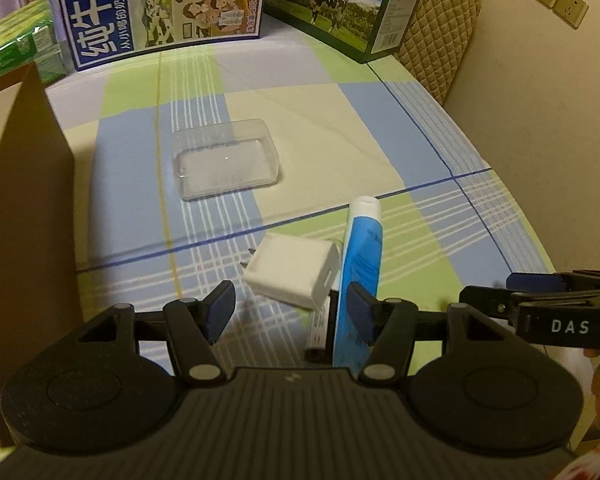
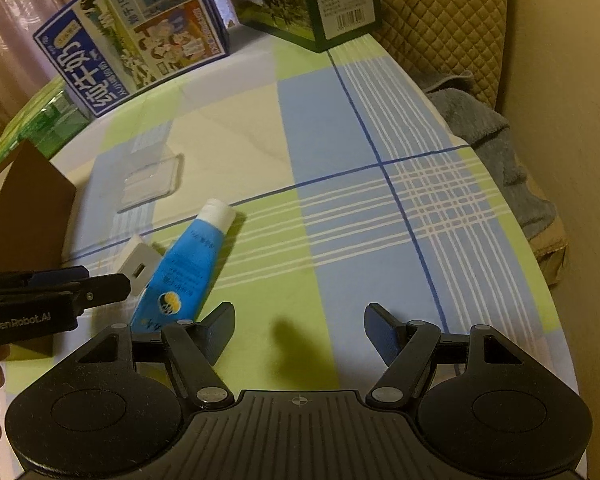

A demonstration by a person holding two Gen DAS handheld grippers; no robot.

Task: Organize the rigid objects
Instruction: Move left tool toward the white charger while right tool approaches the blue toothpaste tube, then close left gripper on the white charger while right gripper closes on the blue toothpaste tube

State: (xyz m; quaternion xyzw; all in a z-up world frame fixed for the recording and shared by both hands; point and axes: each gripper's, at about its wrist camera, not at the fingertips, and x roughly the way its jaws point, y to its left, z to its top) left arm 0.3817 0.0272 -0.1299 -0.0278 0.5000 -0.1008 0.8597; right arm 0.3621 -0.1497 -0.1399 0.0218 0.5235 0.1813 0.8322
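Two grippers: both up over table (image 1: 340, 128), jaws apart, nothing held.
Brown box (image 1: 24, 184): far left, tall cardboard wall, close beside clear tray; could crowd a swing in from that side.
Clear tray (image 1: 226, 160): transparent lid-like container, flat on cloth, nothing in it; prob. the drop spot for small items, judging by task.
Left gripper (image 1: 291, 312): spread wide, low over charger and tube's tail end; touching or not, can't tell.
Charger (image 1: 294, 272): white plug block, prongs pointing left, lying just in front of left gripper, touching or nearly touching tube.
Tube (image 1: 360, 256): blue w/ white cap, cap end pointing away toward tray side, lying just right of charger.
Small dark item (image 1: 316, 332): strip-like thing under tube's tail, too hidden to name.
Right gripper (image 2: 299, 328): spread wide, hovering over bare cloth right of tube, no contact.
Step in hand: approach/pre-grasp, likely charger first w/ left gripper.
Next move needs: centre jaws on charger body, drop, close w/o nudging tube; then carry fwd to tray.
In the way: tube pressed close on charger's right; right gripper near, collision risk.
Backdrop: milk cartons (image 1: 156, 4) at far edge, green pack (image 1: 16, 44) far left, quilted cushion (image 1: 444, 28) and grey towel (image 2: 496, 136) on right; all well apart from work spot.
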